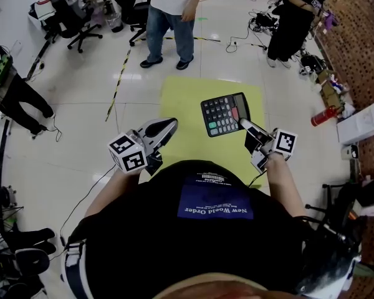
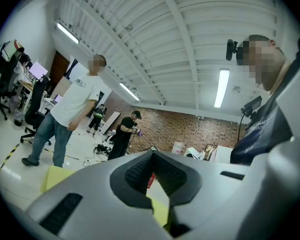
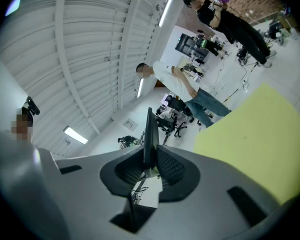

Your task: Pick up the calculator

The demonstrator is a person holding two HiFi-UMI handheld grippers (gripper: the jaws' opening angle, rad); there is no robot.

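A black calculator [image 1: 224, 114] with grey keys and a red one hangs over the yellow table [image 1: 187, 98]. My right gripper [image 1: 244, 124] is shut on its near right corner. In the right gripper view the calculator [image 3: 149, 134] shows edge-on as a thin dark slab, and the right gripper [image 3: 150, 165] has both pads pressed on it. My left gripper [image 1: 171, 124] hovers at the table's near left edge, apart from the calculator. In the left gripper view the left gripper [image 2: 152, 155] has its tips together and nothing between them.
One person [image 1: 171, 17] stands just beyond the table's far edge and another [image 1: 293, 20] at the far right. Office chairs [image 1: 81, 23] and cables lie on the floor behind. A red extinguisher [image 1: 324, 115] and boxes [image 1: 361, 123] sit to the right.
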